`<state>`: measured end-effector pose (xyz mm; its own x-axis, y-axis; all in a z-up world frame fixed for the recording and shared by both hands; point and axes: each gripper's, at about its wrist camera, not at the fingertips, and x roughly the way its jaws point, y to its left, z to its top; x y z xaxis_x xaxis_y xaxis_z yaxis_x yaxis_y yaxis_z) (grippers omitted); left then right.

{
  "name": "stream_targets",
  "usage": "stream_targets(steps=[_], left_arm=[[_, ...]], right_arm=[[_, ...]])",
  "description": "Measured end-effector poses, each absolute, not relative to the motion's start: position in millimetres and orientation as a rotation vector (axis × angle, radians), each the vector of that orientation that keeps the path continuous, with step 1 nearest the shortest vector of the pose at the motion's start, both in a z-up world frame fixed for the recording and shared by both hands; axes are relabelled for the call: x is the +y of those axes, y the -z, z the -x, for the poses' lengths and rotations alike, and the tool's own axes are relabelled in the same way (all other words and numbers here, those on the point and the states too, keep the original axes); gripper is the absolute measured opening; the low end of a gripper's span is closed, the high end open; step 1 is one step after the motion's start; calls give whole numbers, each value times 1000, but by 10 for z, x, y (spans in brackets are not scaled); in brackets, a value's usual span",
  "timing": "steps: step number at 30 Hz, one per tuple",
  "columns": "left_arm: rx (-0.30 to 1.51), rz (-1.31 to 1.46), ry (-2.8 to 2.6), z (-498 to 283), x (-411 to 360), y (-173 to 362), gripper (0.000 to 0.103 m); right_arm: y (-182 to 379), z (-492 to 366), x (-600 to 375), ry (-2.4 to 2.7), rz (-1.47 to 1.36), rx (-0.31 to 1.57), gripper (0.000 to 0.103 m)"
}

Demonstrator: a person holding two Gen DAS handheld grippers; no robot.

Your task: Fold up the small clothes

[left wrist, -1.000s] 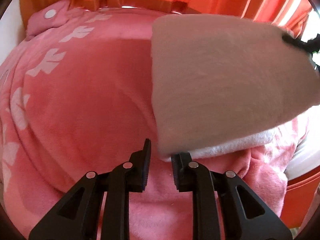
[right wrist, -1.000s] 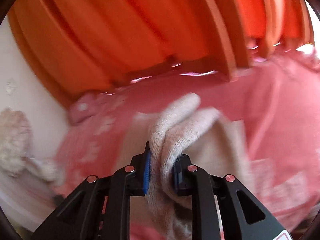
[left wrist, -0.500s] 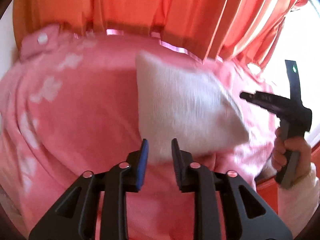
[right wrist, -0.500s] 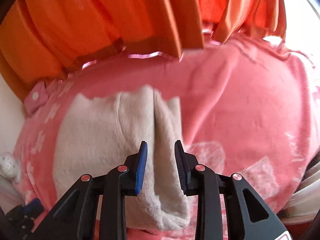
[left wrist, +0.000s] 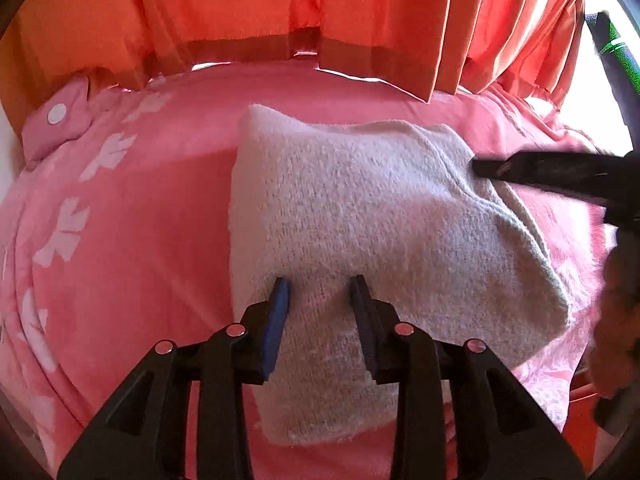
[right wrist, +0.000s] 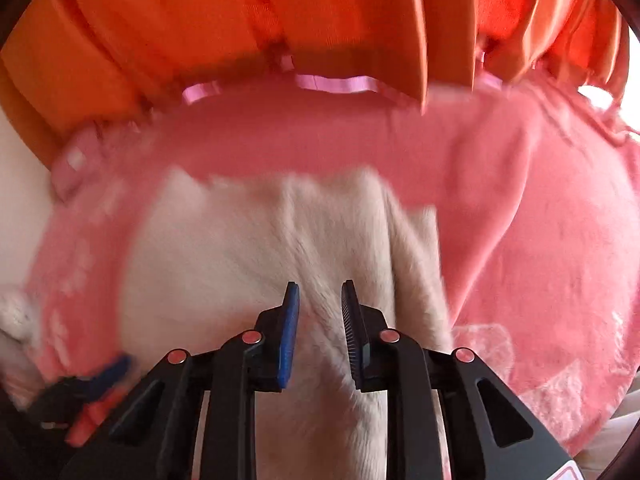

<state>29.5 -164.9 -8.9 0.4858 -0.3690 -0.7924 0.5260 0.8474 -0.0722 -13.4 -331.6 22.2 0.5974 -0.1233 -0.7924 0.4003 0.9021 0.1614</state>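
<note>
Right now we hold both tongs over a cream knitted garment (left wrist: pixel 360 216) that lies folded on a pink blanket (left wrist: pixel 132 240) with a pale leaf print, and orange curtains (left wrist: pixel 280 12) hang behind it. Our left gripper (left wrist: pixel 319 292) hovers above the near part of the garment with its jaws spread apart; the cloth shows plainly between them and nothing is pinched. From the left wrist view we see the right gripper (left wrist: pixel 480 168) coming in from the right side, its dark tip just at the far right edge of the knit, though we cannot tell whether it touches. From the right wrist view, which is blurred, our right gripper (right wrist: pixel 319 294) also stands with its jaws parted, the garment (right wrist: pixel 248 264) spread beneath them with a raised crease running down just beside the right jaw. At the lower left of that view we make out the left gripper (right wrist: pixel 96 380), blurred, with blue and red parts.
</note>
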Motion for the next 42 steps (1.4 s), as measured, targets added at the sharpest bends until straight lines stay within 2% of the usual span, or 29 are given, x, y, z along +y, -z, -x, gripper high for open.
stream_targets(steps=[1, 3, 6, 8, 9, 10, 12, 15, 18, 21, 23, 24, 25, 26, 27, 28, 30, 38, 40, 42], left_arm=[[914, -188, 546, -303, -1651, 100, 33], [913, -183, 541, -313, -1669, 116, 35], [917, -150, 568, -286, -1618, 36, 40], [916, -42, 620, -288, -1440, -72, 50], [908, 30, 640, -304, -1307, -138, 62], [894, 90, 640, -338, -1184, -181, 78], [895, 175, 628, -469, -1022, -174, 88], [991, 259, 615, -761, -975, 40, 89], [1108, 347, 650, -973, -1059, 351, 89], [1210, 430, 721, -1052, -1192, 611, 90], [1245, 477, 753, -1075, -1247, 681, 90], [1239, 467, 754, -1086, -1277, 650, 83], [1234, 450, 759, -1088, -1299, 607, 70], [1225, 435, 767, -1090, -1314, 543, 64], [1203, 427, 803, -1092, -1318, 428, 51], [1184, 425, 827, -1093, -1312, 334, 47], [1115, 412, 870, -1114, -1281, 40, 44], [757, 354, 965, -1297, -916, -1389, 44], [686, 338, 953, -1399, -786, -1600, 45], [689, 331, 911, -1556, -683, -1550, 48]], right_arm=[[-163, 165, -3333, 328, -335, 889, 24], [316, 54, -3379, 351, -305, 1023, 24], [135, 217, -3427, 332, -356, 967, 26], [-65, 436, -3530, 322, -438, 885, 46], [-133, 559, -3595, 332, -455, 839, 75], [-156, 606, -3642, 356, -453, 819, 88], [-89, 696, -3763, 408, -434, 835, 88], [291, 628, -3980, 365, -564, 972, 88], [573, 564, -4049, 272, -751, 993, 88], [725, 494, -4059, 211, -846, 987, 98], [693, 417, -3977, 194, -808, 998, 87], [659, 374, -3939, 156, -819, 992, 61], [594, 345, -3903, 145, -824, 984, 46], [465, 299, -3821, 165, -772, 986, 41], [346, 277, -3778, 175, -730, 977, 36], [219, 251, -3729, 174, -700, 958, 34], [-115, 204, -3625, 146, -662, 885, 32], [-1573, -47, -3316, 29, -522, 551, 31], [-1650, -220, -3285, 28, -512, 520, 33], [-1504, -501, -3282, 18, -535, 554, 38]])
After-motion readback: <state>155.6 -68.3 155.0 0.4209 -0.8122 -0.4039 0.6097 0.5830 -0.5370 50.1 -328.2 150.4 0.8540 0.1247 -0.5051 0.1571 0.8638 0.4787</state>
